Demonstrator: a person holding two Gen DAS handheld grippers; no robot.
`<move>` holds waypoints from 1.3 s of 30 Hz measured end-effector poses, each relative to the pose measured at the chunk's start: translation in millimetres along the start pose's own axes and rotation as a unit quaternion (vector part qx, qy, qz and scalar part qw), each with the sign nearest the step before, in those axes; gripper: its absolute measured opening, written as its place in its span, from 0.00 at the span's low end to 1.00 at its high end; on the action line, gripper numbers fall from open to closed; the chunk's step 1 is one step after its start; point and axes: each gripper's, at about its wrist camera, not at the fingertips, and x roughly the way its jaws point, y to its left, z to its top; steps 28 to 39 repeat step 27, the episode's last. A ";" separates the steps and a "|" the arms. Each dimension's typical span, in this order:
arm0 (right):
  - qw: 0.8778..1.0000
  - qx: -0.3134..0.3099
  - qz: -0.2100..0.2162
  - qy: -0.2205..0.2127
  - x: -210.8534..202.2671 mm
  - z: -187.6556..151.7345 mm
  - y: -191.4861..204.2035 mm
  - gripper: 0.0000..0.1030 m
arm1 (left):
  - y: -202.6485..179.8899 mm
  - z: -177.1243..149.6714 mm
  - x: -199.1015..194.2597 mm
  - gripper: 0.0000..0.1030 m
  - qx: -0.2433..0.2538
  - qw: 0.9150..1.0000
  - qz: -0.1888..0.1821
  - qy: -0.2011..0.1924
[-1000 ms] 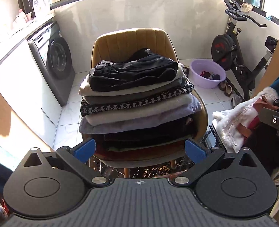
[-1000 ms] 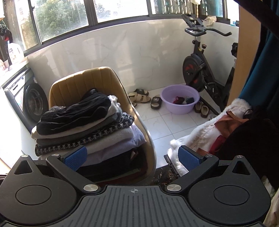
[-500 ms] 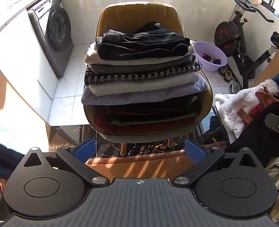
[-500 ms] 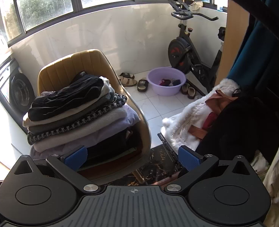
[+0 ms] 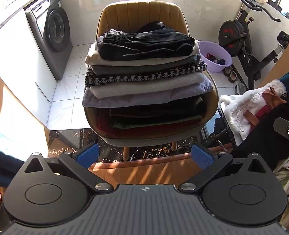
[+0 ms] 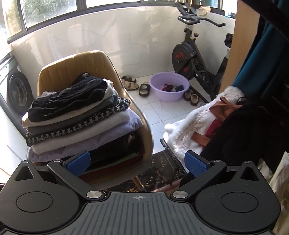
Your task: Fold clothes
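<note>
The lower garments in the stack of folded clothes (image 5: 144, 78) sit in shadow inside the mustard chair (image 5: 142, 13), so their kinds cannot be told; the chair's legs are mostly hidden behind the left gripper (image 5: 144, 154); a black garment (image 6: 252, 137) covers much of the white fleece jacket (image 6: 193, 125); small items in the purple basin (image 6: 168, 86) are perhaps socks; the washing machine (image 6: 13, 90) is cut by the left edge in the right wrist view.
</note>
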 end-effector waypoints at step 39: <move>1.000 -0.002 -0.003 0.006 4.1 -3.3 -2.9 0.99 | -15.1 1.4 3.7 0.99 0.023 1.000 -0.004 0.001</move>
